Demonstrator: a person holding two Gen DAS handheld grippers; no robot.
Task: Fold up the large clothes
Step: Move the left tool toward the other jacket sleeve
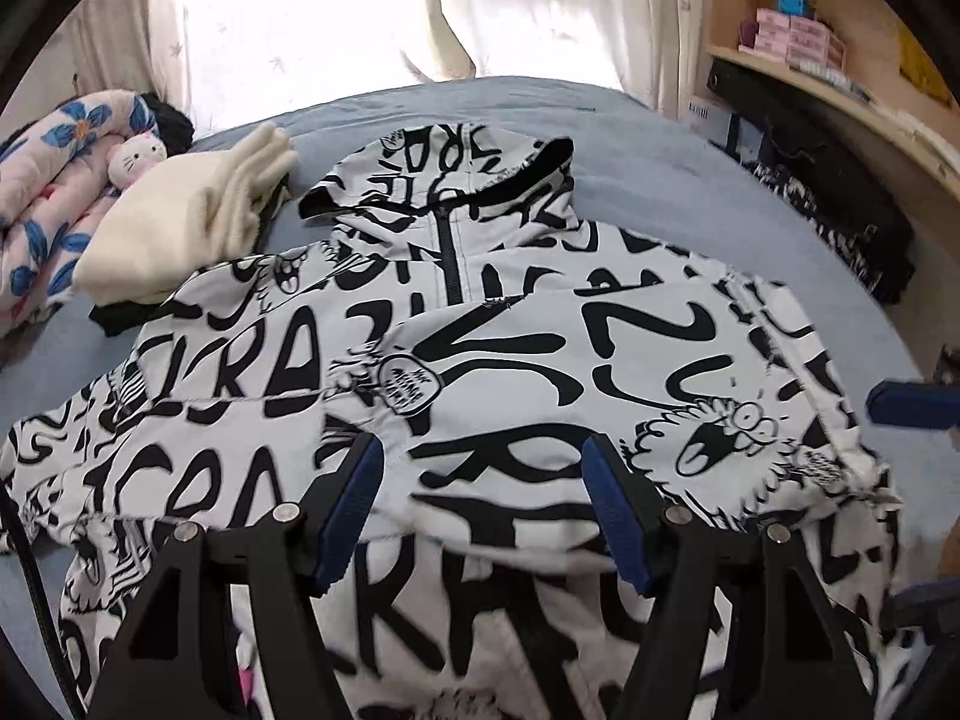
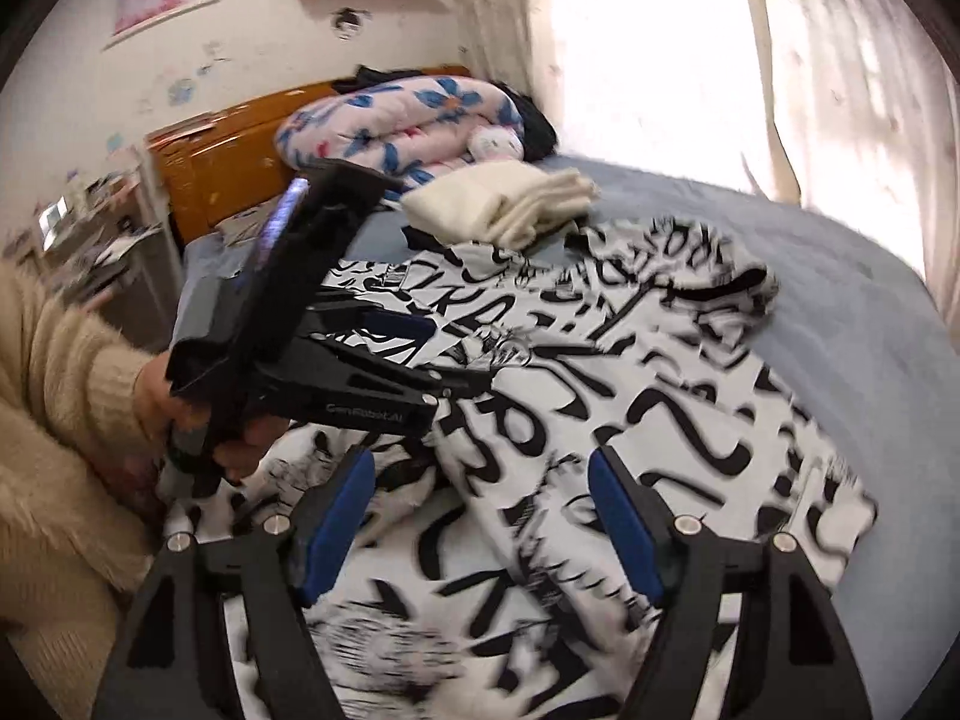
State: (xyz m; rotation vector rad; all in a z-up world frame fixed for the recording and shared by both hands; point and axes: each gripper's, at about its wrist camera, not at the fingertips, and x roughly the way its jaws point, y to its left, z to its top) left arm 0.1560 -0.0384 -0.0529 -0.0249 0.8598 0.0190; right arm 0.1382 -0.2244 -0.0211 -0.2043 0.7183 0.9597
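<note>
Spread flat on blue bed (image 1: 690,180): black-and-white printed hoodie (image 1: 480,360), hood toward window. Above it, left gripper (image 1: 483,501) and right gripper (image 2: 480,510), fingers apart, holding nothing. Beside hood, folded cream garment (image 1: 198,222).

A grey-blue bed (image 1: 630,138) carries a folded cream garment (image 1: 198,216) lying over something black, beside a rolled floral quilt (image 1: 54,180) with a white cat plush (image 1: 137,157) tucked against it. Sheer curtains (image 1: 528,6) glow (daylight behind). Pink boxes (image 1: 792,39) sit on a wooden shelf (image 1: 840,96).
</note>
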